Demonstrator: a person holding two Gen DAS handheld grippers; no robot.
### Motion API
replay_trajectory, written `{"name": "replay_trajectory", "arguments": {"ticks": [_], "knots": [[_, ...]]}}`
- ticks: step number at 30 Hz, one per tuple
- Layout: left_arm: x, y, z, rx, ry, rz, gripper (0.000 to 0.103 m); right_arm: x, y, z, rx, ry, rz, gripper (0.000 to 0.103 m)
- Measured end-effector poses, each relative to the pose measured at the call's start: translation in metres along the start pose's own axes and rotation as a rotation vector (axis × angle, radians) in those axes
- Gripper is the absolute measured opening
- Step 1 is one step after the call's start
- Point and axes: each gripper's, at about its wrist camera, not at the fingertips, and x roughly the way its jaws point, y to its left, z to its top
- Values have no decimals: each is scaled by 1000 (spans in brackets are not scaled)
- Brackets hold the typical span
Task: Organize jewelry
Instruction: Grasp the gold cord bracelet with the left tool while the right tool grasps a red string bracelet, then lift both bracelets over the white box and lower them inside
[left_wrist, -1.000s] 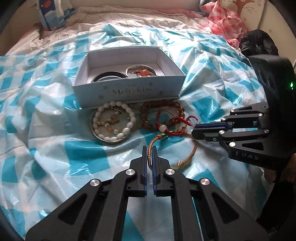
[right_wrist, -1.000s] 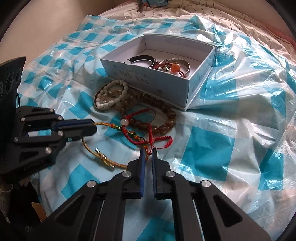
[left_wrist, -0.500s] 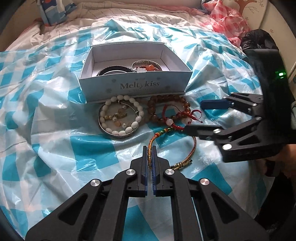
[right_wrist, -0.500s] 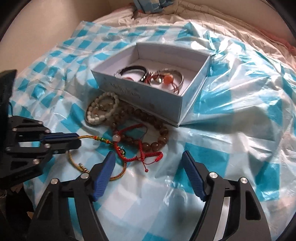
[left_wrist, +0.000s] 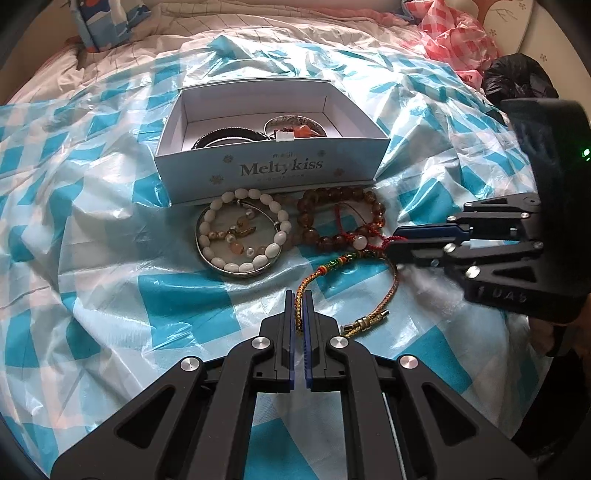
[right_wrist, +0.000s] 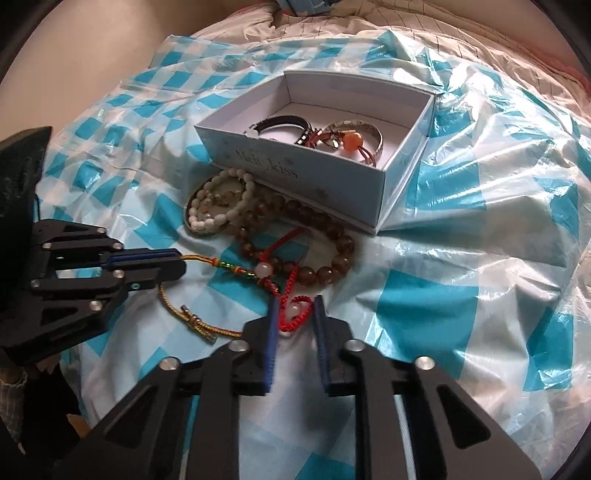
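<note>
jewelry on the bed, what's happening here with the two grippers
A person is sorting bracelets into the Melty kiss box. The left gripper is shut on the gold braided cord bracelet. The right gripper is open, its fingers on either side of the red string bracelet, not yet clamped. A white bead bracelet and brown bead bracelet lie outside the box on the blue checked sheet; a few pieces are already inside.

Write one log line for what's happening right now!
left hand-held gripper: shut on braided cord bracelet | right hand-held gripper: open around red string bracelet | box: open
</note>
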Motion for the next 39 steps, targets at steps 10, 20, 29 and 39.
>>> {"name": "replay_trajectory", "arguments": {"ticks": [10, 20, 29, 39], "knots": [[-13, 2, 5, -26, -45, -25, 3, -30, -2, 6, 21, -79, 30, 8], [-47, -2, 23, -46, -172, -42, 3, -70, 6, 24, 12, -195, 70, 8], [-64, 0, 36, -66, -252, -59, 3, -94, 7, 51, 3, -277, 81, 8], [-87, 14, 67, -136, -386, -89, 3, -107, 12, 107, -15, -361, 96, 8]]}}
